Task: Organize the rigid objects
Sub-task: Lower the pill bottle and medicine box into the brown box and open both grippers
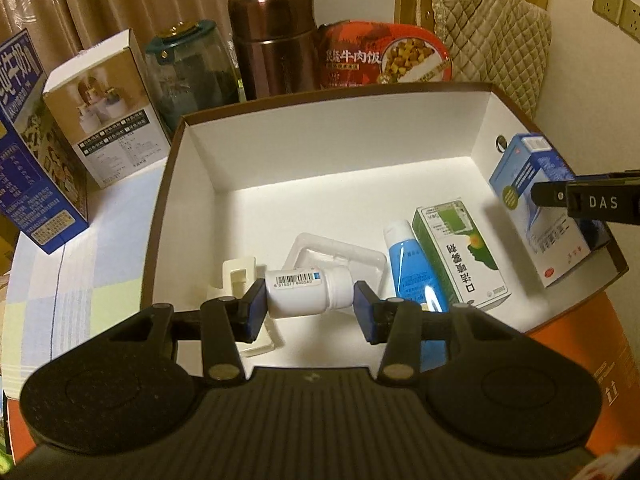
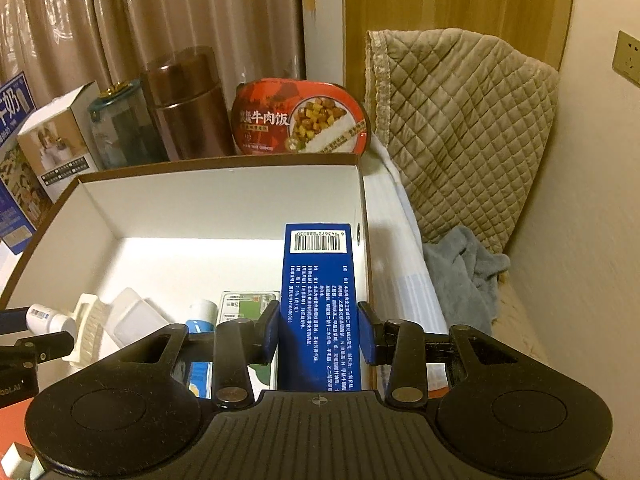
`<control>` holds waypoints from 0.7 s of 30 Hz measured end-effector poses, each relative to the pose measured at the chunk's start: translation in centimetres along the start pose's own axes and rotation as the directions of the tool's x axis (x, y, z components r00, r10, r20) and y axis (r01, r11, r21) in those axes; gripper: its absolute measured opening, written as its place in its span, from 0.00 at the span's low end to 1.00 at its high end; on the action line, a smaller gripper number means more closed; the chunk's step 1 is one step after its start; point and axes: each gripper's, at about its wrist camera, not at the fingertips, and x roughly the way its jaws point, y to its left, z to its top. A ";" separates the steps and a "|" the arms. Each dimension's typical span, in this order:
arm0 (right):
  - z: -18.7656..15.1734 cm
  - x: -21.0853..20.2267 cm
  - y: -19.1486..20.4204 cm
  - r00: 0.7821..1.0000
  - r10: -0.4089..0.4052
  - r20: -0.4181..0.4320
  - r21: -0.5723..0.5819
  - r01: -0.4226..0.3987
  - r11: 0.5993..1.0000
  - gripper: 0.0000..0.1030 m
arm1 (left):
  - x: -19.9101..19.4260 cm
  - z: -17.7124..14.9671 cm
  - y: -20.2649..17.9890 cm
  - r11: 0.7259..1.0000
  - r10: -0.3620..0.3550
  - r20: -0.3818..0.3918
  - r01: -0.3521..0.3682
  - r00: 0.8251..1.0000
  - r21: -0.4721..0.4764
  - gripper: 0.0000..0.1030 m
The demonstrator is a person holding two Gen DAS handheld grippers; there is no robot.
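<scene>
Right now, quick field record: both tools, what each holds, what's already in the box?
left tool: shut on white pill bottle, over the box
right tool: shut on blue medicine carton, by the box's right wall
container: white-lined cardboard box, open top
inside box: green-and-white medicine box, blue-and-white tube, clear plastic tray, cream plastic holder
behind box: brown thermos, red beef-rice meal box

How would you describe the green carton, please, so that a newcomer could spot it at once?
Look inside the big white-lined box. Along its near side lies a row of small items; the green carton lies flat there beside a blue-and-white tube. It is the only green thing, printed with a head in profile.
</scene>
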 end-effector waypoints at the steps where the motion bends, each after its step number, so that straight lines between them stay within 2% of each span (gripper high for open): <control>1: 0.0 0.0 0.0 1.000 0.000 0.001 -0.003 0.000 1.000 0.35 | 0.2 0.0 -0.1 1.000 0.000 -0.004 0.000 1.000 0.002 0.40; 14: -0.1 -0.2 0.2 0.999 0.029 -0.019 -0.003 -0.029 1.000 0.42 | 1.8 -0.2 -0.2 1.000 -0.018 -0.056 0.018 0.998 0.011 0.40; 18: -0.1 -0.3 0.1 0.999 0.038 -0.024 -0.003 -0.038 0.999 0.44 | 2.1 -0.3 -0.2 1.000 -0.011 -0.064 0.012 0.998 0.017 0.49; 21: -0.1 -0.4 0.1 0.999 0.045 -0.030 -0.007 -0.045 0.999 0.45 | 2.1 -0.3 -0.1 1.000 -0.011 -0.067 0.012 0.998 0.018 0.50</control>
